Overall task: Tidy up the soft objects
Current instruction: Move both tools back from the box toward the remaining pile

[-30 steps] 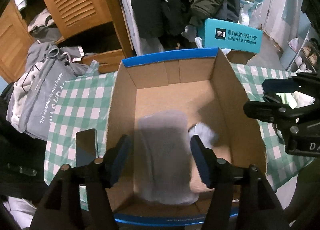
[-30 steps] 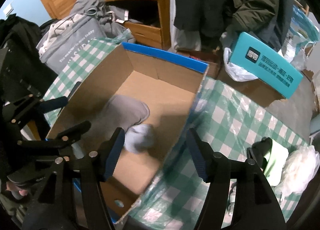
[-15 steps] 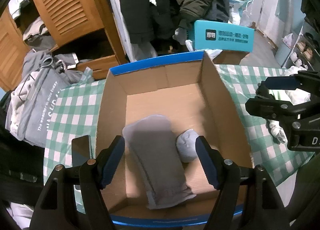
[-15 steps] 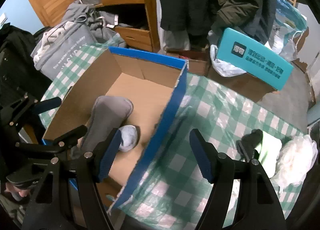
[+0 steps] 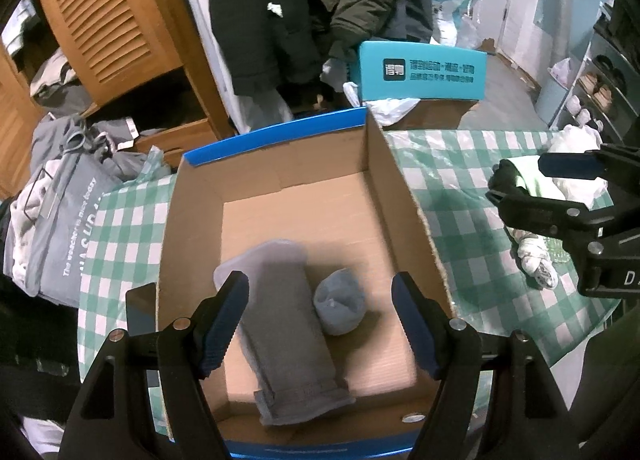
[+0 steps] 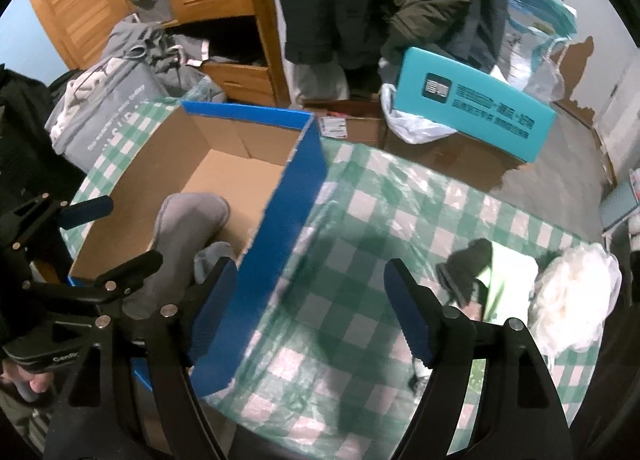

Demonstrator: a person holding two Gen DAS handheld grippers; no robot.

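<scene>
Both grippers, left gripper [image 5: 320, 324] and right gripper [image 6: 310, 308], have drifted rightward, fingers just widened, empty; pinch the limp black-and-green cloth [image 6: 488, 276] mid-fold.

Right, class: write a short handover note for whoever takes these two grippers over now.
Left hand-held gripper: open, empty, jaws just widened, above the cardboard box.
Right hand-held gripper: open, empty, jaws just widened, over the box's blue wall and the checked tablecloth.
Done: long grey sock and rolled grey sock lie in the box.
Left: black-and-green item, white bundle, patterned sock.
</scene>
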